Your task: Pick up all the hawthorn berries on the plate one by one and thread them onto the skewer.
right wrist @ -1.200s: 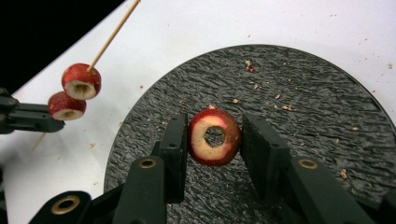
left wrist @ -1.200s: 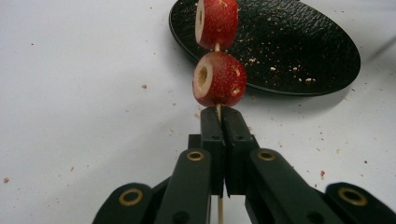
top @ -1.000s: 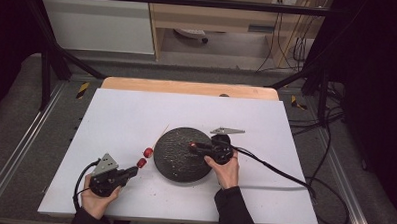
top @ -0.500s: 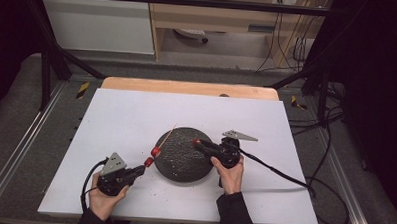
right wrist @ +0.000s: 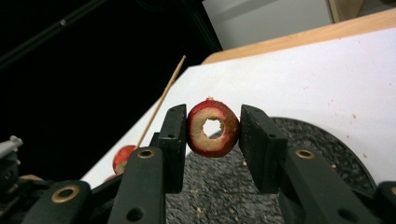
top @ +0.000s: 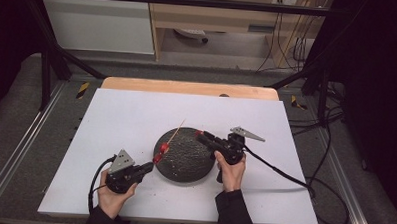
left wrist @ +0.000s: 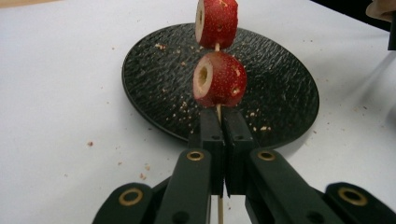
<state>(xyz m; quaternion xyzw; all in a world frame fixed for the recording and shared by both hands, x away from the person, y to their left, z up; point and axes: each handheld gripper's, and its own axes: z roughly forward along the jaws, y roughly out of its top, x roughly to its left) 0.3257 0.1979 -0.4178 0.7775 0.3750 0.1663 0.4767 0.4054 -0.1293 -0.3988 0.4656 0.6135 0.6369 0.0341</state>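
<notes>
A white table (top: 111,119) carries a black textured plate (top: 185,159) near the middle of its near edge. The left gripper (left wrist: 218,123), near the near-left corner, is clamped on a thin wooden skewer (top: 175,132) bearing two red cored fruits (left wrist: 219,79) over the plate's left rim. The right gripper (right wrist: 212,133) pinches a third cored red fruit (right wrist: 212,127) above the plate.

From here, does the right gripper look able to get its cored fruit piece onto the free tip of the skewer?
Probably yes. The right gripper grips the cored fruit piece above the black plate, and the skewer in the left gripper slants up beside it, its bare tip showing nothing in between.
</notes>
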